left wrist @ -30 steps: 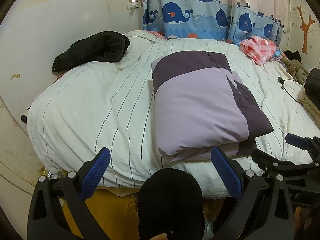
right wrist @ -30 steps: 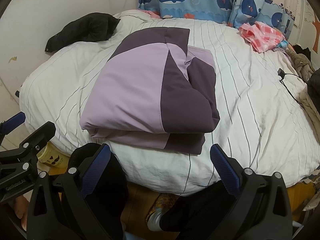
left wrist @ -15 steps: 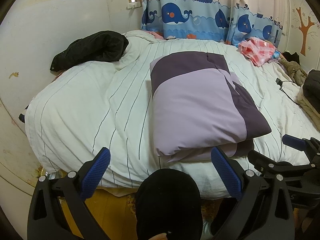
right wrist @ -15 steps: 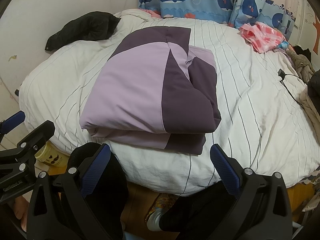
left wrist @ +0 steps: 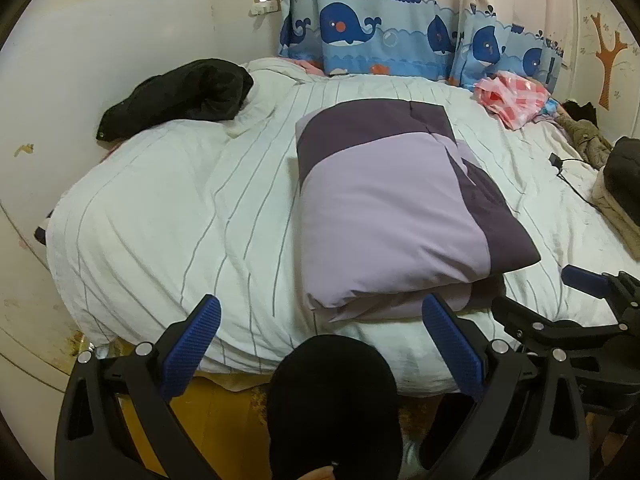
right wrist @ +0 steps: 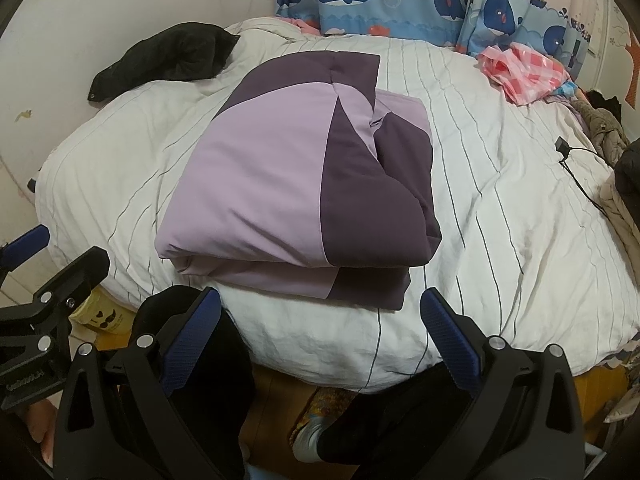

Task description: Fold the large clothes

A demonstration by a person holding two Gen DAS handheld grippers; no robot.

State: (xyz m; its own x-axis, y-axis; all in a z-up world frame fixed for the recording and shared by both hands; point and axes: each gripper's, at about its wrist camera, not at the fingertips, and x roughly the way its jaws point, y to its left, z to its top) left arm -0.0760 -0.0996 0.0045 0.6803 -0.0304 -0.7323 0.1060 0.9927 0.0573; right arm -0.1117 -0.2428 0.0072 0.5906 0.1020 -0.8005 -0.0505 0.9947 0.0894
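A lilac and dark purple padded garment (left wrist: 394,208) lies folded in a thick rectangle on the white striped bed (left wrist: 172,208); it also shows in the right wrist view (right wrist: 296,184), near the bed's front edge. My left gripper (left wrist: 320,340) is open and empty, held off the front edge of the bed, just short of the fold. My right gripper (right wrist: 320,334) is open and empty, also in front of the bed, below the folded garment's near edge. Each gripper shows at the side of the other's view.
A black jacket (left wrist: 180,96) lies at the bed's back left. A pink checked cloth (left wrist: 514,96) lies at the back right. A black cable (right wrist: 576,168) and more clothes (left wrist: 620,192) lie at the right edge. Whale curtains (left wrist: 400,28) hang behind. My legs stand below the grippers.
Both grippers have drifted slightly; the view has shifted a little. The folded garment has not moved and both grippers stay open.
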